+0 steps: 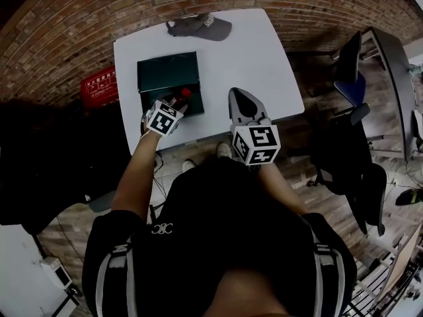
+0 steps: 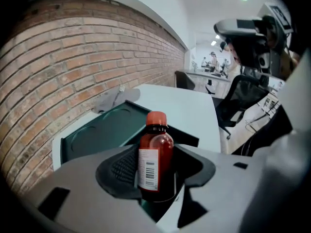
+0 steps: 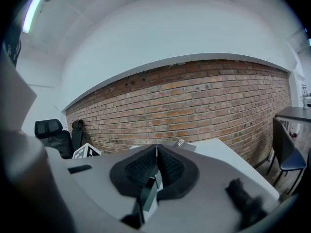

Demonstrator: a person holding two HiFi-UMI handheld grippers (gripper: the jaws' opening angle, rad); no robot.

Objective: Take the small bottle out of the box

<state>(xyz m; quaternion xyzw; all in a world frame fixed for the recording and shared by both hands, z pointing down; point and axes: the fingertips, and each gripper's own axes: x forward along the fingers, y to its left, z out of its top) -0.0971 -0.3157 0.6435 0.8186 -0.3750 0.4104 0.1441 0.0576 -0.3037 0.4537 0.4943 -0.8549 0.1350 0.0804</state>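
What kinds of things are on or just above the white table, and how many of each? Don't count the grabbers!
Small red bottle: 1
Dark green box: 1
Grey cap: 1
Total: 3

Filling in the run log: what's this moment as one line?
left gripper: shut on small bottle, over box | right gripper: shut, empty

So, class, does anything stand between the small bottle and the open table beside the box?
Nothing visible does. The left gripper holds the small bottle in its jaws at the near edge of the box, and the white table to the box's right is bare.
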